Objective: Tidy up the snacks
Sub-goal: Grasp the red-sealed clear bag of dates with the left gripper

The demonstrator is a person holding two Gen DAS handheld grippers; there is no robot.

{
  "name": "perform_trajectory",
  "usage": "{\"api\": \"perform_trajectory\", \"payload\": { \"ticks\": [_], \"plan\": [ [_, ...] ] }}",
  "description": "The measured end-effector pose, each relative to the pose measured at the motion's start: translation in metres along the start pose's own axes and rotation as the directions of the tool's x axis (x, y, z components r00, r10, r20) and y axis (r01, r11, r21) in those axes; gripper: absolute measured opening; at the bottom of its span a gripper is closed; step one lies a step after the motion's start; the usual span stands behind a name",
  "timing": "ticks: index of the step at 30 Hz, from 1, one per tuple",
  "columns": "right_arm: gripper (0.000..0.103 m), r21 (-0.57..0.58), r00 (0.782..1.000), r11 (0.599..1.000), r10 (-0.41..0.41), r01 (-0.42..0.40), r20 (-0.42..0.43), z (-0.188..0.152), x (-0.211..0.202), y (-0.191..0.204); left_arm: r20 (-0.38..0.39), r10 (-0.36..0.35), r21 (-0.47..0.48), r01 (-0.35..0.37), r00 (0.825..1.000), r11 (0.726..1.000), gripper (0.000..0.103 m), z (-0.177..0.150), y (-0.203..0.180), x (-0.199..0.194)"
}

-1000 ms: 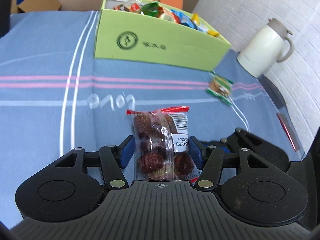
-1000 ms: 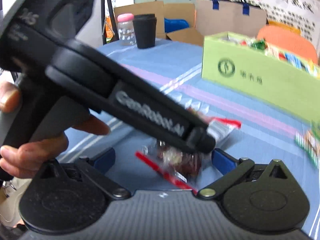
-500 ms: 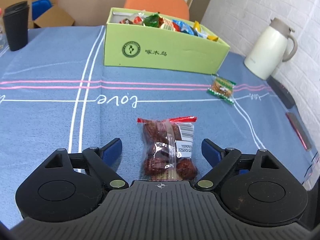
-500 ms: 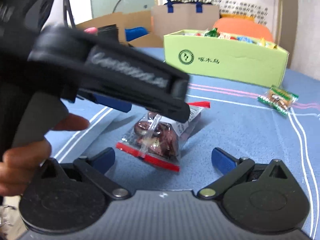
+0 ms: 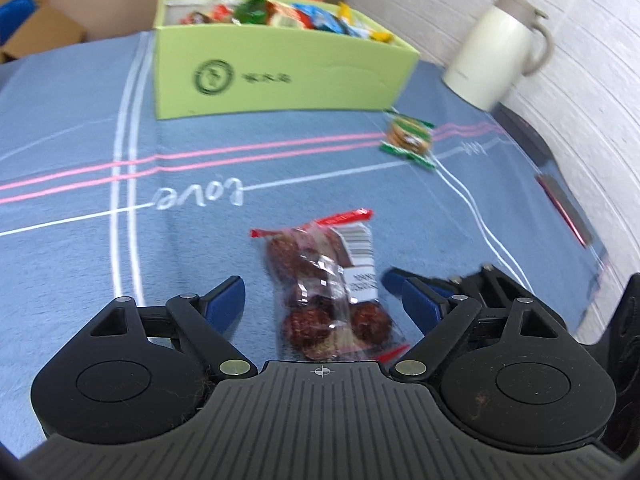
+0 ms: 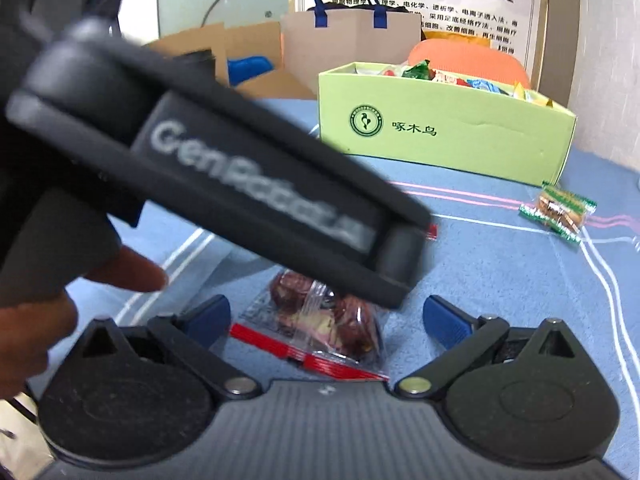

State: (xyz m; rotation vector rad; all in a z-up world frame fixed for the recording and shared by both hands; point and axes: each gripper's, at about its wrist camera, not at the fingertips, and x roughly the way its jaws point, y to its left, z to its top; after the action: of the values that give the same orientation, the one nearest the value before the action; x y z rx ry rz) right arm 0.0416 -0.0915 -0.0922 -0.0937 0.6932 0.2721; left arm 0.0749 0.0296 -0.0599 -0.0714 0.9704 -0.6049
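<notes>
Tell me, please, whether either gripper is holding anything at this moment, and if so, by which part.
Nothing is held. The date packet lies on the tablecloth between the open left gripper, and the right gripper is open around it too.

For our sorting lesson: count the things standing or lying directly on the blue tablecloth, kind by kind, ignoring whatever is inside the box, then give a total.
Loose snack packets: 2 (bag of red dates, green biscuit packet)
Green snack box: 1
White thermos jug: 1
Total: 4

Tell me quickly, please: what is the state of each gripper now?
Left gripper: open, holding nothing; the date packet lies between its fingers.
Right gripper: open, holding nothing; the same packet lies between its fingers.
</notes>
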Motion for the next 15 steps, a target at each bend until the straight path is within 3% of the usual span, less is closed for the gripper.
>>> {"api": "perform_trajectory", "payload": {
  "ticks": [10,13,15],
  "plan": [
    [0.102,0.015,0.999,1.000,-0.028,0.028,-0.025,0.006,0.003,-0.001,-0.018,-0.054,0.049,0.055,0.998,0.997,0.073,0.001,0.001,0.011],
    [0.090,-0.019,1.000,1.000,0.008,-0.008,-0.023,0.008,-0.004,0.009,0.004,-0.043,0.059,0.043,0.999,0.997,0.050,-0.002,0.003,0.008],
    [0.085,-0.018,0.999,1.000,0.021,-0.022,-0.026,0.010,-0.007,0.011,0.021,-0.040,0.052,0.039,0.999,0.998,0.045,-0.008,0.005,0.004]
  ]
}}
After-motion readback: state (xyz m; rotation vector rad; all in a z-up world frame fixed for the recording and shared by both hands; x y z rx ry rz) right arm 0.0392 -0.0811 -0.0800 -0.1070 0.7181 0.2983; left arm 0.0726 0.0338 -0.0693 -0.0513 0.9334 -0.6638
